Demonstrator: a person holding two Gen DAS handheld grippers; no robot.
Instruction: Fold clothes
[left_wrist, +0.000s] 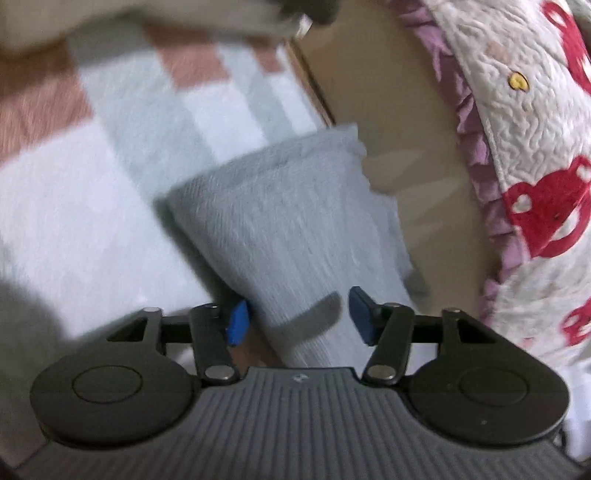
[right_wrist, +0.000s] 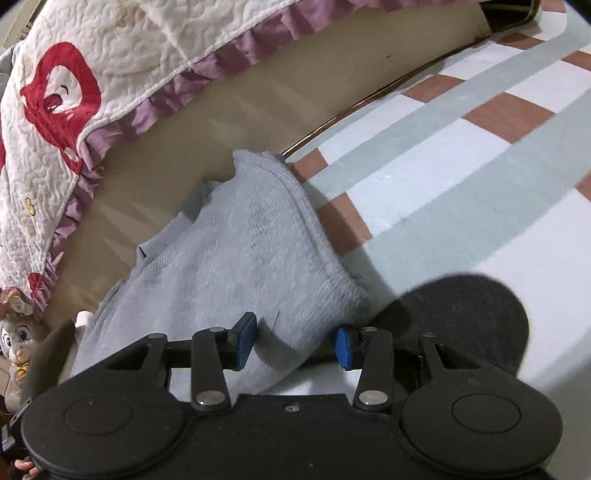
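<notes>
A folded grey knit garment (left_wrist: 280, 221) lies at the edge of a checked blanket and hangs partly over the tan bed side. The left gripper (left_wrist: 299, 319) straddles its near end. Its blue pads (left_wrist: 236, 323) stand apart on either side of the cloth, which has a dark grey band there, and I see no pressing. In the right wrist view the same garment (right_wrist: 236, 251) spreads out ahead, and the right gripper (right_wrist: 293, 343) sits over its near corner. The pads (right_wrist: 245, 338) stand apart with cloth between them, not squeezed.
The blanket (right_wrist: 443, 177) has white, pale green and brown checks. A quilted white cover with red prints and a purple frill (right_wrist: 110, 85) hangs beside the tan panel (right_wrist: 229, 110). A plush toy (right_wrist: 14, 343) sits at the lower left, and the gripper's round shadow (right_wrist: 472, 325) falls on the blanket.
</notes>
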